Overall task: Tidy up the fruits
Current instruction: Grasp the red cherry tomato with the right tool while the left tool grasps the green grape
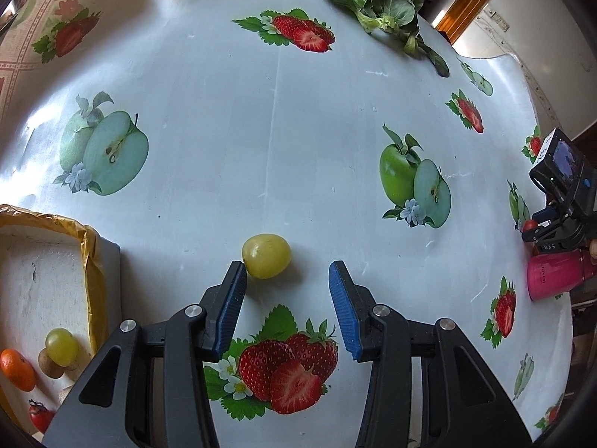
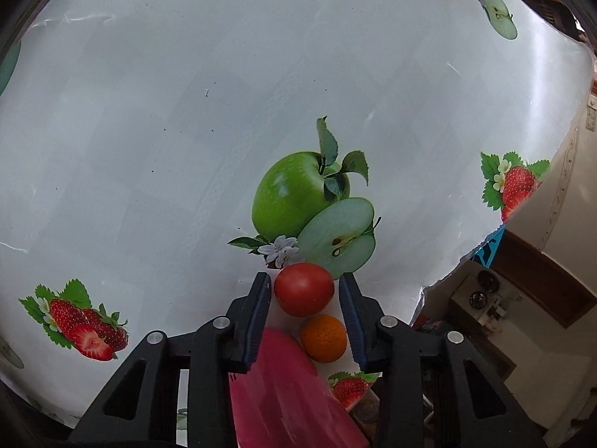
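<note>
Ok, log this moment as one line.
left hand-held gripper: open, just short of green grape | right hand-held gripper: jaws around red tomato, contact unclear | orange fruit: behind tomato | white box: holds fruit

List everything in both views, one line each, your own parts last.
tablecloth: one, white with printed fruit, covering the table
tray: one, white with a yellow liner, left edge
loose grape: one, yellow-green, on the cloth by the left tongs' tips
tray grape: one, yellow-green, in the tray
tray orange: one, orange, in the tray
tray tomato: one, red, in the tray
tan ball: one, unidentifiable, in the tray
leafy vegetable: one, green, far edge
loose tomato: one, red, between the right tongs
loose orange: one, orange, behind that tomato
pink bottle: one, lying beside them
left tongs: open, empty
right tongs: open around the tomato
</note>
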### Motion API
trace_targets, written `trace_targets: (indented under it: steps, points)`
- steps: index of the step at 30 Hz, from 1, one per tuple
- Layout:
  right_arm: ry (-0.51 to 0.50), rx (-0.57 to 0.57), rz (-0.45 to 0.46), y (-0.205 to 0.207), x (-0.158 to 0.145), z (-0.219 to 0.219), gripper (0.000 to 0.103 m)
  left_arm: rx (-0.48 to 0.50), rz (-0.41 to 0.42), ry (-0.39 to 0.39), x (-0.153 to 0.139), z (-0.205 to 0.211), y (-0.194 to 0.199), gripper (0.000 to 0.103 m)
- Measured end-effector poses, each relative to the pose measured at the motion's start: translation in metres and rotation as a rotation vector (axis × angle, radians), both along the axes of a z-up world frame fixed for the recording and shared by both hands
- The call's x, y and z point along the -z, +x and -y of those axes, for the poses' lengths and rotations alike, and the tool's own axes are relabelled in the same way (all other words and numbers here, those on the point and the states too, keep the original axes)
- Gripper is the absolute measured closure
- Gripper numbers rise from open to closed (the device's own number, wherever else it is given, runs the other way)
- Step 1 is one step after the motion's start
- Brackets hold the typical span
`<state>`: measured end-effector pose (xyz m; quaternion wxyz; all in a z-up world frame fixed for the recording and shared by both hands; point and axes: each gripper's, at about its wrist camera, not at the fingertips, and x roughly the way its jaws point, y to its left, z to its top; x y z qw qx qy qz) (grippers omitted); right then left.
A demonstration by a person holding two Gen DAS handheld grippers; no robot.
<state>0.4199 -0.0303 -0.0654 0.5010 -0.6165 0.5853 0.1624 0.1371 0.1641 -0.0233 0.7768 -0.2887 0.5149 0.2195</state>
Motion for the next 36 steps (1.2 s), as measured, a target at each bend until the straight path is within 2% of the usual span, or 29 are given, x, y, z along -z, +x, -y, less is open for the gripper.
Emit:
trace_targets:
  steps: [4, 7, 10, 14, 16, 18, 20, 22, 26, 32, 36]
  points:
    - [-0.002, -0.046, 0.008, -0.005, 0.0, -0.002, 0.07, 0.007, 0.006, -0.006, 0.0, -0.003, 0.0, 0.059]
    - [0.052, -0.089, 0.018, -0.019, -0.016, -0.007, 0.07, -0.006, 0.033, -0.043, 0.0, -0.008, -0.005, 0.059]
    - [0.193, -0.126, 0.005, -0.04, -0.049, -0.016, 0.07, -0.001, 0.027, -0.024, -0.001, -0.006, -0.003, 0.059]
    - [0.4, -0.141, -0.071, -0.085, -0.088, -0.026, 0.07, 0.019, -0.018, 0.084, 0.0, 0.005, 0.006, 0.06]
    - [0.485, -0.138, -0.113, -0.111, -0.096, -0.028, 0.07, 0.023, -0.035, 0.146, 0.001, 0.008, 0.007, 0.071]
    - [0.564, -0.117, -0.161, -0.139, -0.096, -0.034, 0.07, 0.014, -0.036, 0.167, 0.002, 0.004, 0.005, 0.081]
    - [0.631, -0.082, -0.21, -0.173, -0.091, -0.045, 0.07, -0.003, -0.006, 0.123, 0.002, -0.003, 0.0, 0.081]
    - [0.694, -0.037, -0.252, -0.198, -0.089, -0.038, 0.07, -0.012, 0.004, 0.093, 0.001, -0.006, -0.006, 0.081]
    - [0.808, 0.071, -0.322, -0.234, -0.083, -0.016, 0.07, -0.023, 0.043, 0.087, -0.012, 0.005, -0.026, 0.081]
    - [0.96, 0.205, -0.377, -0.264, -0.08, 0.01, 0.07, -0.017, 0.043, 0.133, -0.037, 0.041, -0.053, 0.081]
    - [0.999, 0.197, -0.37, -0.282, -0.083, 0.013, 0.07, -0.013, 0.023, 0.184, -0.052, 0.061, -0.074, 0.081]
